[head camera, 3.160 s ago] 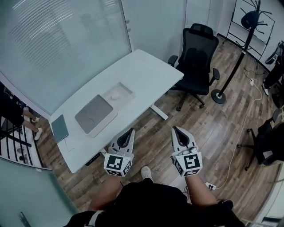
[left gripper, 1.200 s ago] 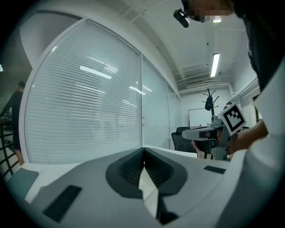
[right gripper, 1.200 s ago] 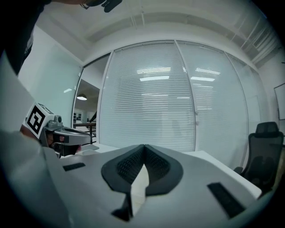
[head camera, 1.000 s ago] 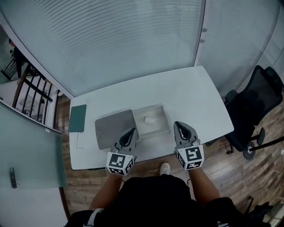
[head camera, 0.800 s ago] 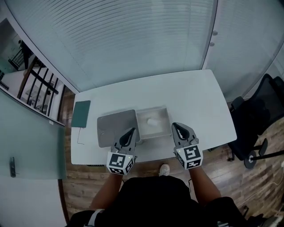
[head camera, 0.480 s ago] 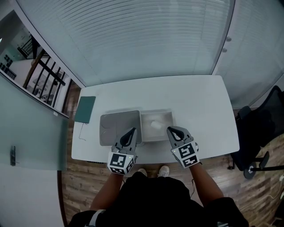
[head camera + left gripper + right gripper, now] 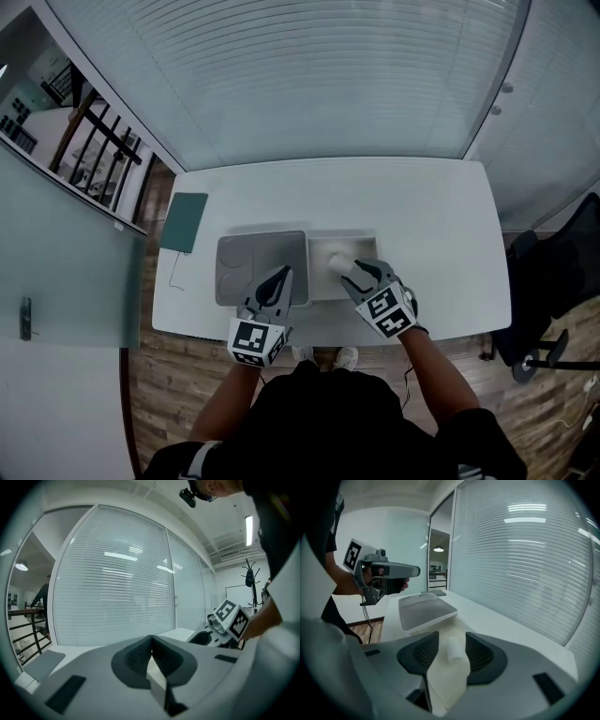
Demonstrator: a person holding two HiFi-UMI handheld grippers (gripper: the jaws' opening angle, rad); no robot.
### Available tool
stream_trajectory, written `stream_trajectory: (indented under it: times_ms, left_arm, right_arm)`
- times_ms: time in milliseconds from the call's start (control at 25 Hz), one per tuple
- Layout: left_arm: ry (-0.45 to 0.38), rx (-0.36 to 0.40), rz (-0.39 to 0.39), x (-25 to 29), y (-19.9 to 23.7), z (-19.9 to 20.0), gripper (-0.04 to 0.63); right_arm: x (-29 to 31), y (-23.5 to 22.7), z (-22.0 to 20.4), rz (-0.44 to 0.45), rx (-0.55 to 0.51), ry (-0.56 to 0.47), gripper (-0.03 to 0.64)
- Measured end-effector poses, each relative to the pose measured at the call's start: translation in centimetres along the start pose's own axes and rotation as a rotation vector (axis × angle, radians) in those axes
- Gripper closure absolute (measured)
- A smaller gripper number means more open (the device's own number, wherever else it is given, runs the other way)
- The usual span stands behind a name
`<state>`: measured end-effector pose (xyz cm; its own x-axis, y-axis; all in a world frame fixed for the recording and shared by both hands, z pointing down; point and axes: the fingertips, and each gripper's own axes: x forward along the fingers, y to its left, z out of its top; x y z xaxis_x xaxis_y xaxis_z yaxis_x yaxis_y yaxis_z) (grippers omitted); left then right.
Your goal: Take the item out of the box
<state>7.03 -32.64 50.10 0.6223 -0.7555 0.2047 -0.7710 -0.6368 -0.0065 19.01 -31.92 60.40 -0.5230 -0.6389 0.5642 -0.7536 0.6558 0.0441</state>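
The right gripper [image 7: 452, 638] is held with its jaws apart. The item [image 7: 454, 652], a small white roll, lies between the two pads [image 7: 425, 652], lengthwise to them, on the pale floor of the box [image 7: 442, 681]. A thin gap seems to remain on each side, so the roll is probably not gripped yet.

To do this step well, the tips should probably go down until the pads face the middle of the roll. Then they should close gently, because the roll looks soft. The lift is safest straight up, so the roll does not catch a box wall.

The left gripper [image 7: 151, 640] has its jaws pressed together on nothing. It waits to the left of the right fingers, near the grey lid [image 7: 423, 607], which lies just beyond the box. Farther on are the white table [image 7: 497, 620] and the window blinds [image 7: 525, 550].

The gripper body cuts off the box walls, so the depth of the box cannot be judged. In the head view the right gripper covers part of the roll. Its material is not clear.
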Motion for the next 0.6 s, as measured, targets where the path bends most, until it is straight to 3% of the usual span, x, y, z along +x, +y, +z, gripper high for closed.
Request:
stream_trajectory:
  times_ms: [600]
  left_arm:
    - [-0.022,-0.042,0.009,-0.9,2.5,-0.3,0.584]
  right_arm:
    - [7.1,0.7,-4.1,0.097,-0.116,0.386,0.241]
